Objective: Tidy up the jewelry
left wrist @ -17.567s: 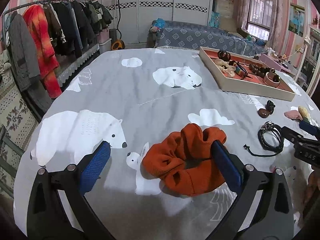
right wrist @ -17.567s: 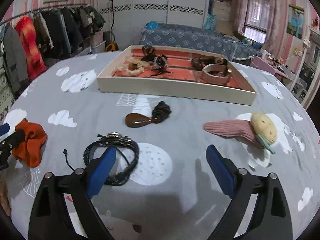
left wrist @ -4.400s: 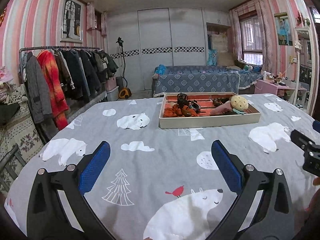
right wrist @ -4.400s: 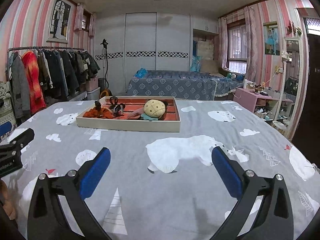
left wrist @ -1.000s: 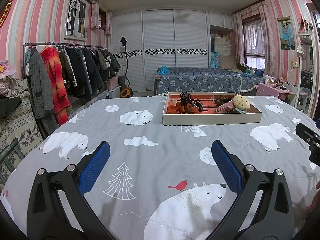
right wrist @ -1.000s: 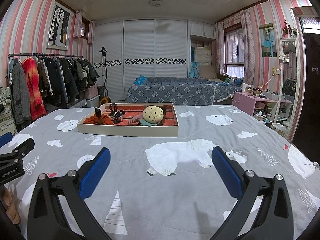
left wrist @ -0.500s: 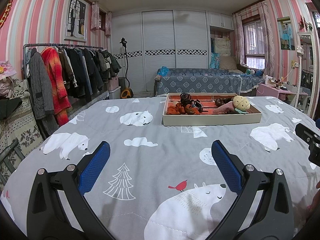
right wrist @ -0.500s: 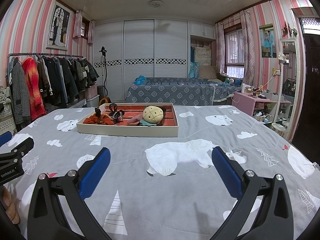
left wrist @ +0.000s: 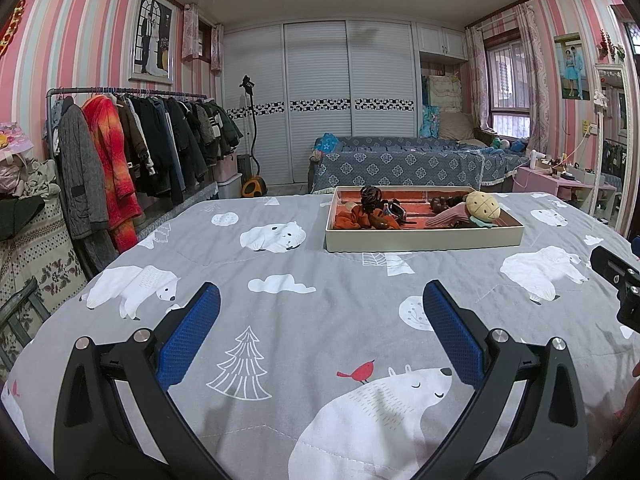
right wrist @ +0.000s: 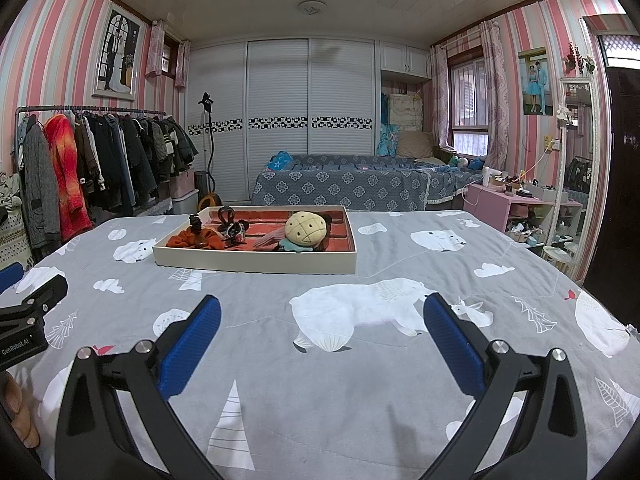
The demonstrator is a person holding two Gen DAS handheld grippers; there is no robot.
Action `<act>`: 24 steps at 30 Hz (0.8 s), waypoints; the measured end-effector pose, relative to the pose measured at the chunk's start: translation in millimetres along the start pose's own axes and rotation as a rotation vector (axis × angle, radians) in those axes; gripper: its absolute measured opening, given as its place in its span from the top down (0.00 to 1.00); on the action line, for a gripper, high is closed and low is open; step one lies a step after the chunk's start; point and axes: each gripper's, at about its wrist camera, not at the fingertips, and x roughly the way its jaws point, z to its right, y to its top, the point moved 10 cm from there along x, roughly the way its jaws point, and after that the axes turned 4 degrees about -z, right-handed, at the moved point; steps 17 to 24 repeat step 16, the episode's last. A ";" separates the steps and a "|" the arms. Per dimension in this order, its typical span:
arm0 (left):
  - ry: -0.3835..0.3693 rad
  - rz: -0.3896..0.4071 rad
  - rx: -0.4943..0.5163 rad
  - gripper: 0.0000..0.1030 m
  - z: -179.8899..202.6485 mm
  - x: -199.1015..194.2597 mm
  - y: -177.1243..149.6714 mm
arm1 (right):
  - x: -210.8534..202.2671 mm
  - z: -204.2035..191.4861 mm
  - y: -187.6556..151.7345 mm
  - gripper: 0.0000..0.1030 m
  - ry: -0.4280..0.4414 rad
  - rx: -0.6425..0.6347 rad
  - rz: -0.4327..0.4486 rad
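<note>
A cream tray with a red lining (left wrist: 424,242) (right wrist: 256,266) stands on the grey bear-print cloth, well beyond both grippers. In it lie an orange scrunchie (left wrist: 352,218) (right wrist: 186,238), dark hair clips and bracelets (left wrist: 394,210) (right wrist: 232,228), and a pink piece with a yellow plush ball (left wrist: 482,206) (right wrist: 306,228). My left gripper (left wrist: 320,332) hangs open above the cloth with nothing between its blue pads. My right gripper (right wrist: 320,334) is open and empty too. Each gripper's black body shows at the edge of the other's view.
The grey cloth (left wrist: 280,320) spreads wide between the grippers and the tray. A clothes rack with coats (left wrist: 120,152) stands to the left, and a blue patterned sofa (right wrist: 352,188) lies behind the tray. A pink side table (right wrist: 520,204) sits at the right.
Long ago the scrunchie, bracelets and plush piece lay loose on the cloth; now they rest in the tray. Over the last second both grippers have barely moved.
</note>
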 end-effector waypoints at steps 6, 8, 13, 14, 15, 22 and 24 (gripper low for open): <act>0.000 0.001 0.001 0.05 0.2 0.2 -0.1 | 0.1 0.6 -0.1 0.04 0.000 0.000 0.000; 0.001 0.002 0.004 0.05 0.6 0.0 0.6 | -0.1 0.4 -0.1 0.04 0.000 0.000 0.000; 0.002 0.006 0.011 0.05 1.8 2.5 5.8 | -0.1 -0.3 -0.2 0.04 0.000 0.000 0.000; 0.002 0.005 0.010 0.05 2.2 1.2 4.7 | -0.1 -0.4 -0.2 0.04 0.000 0.000 0.000; 0.002 0.005 0.010 0.05 2.2 1.9 5.1 | -0.1 -0.1 -0.2 0.04 0.000 0.000 0.000; 0.003 0.005 0.010 0.05 2.2 1.2 4.6 | -0.1 -0.3 -0.2 0.04 0.000 0.000 0.000; 0.003 0.005 0.010 0.05 2.2 1.2 4.6 | -0.1 -0.3 -0.2 0.04 0.000 0.000 0.000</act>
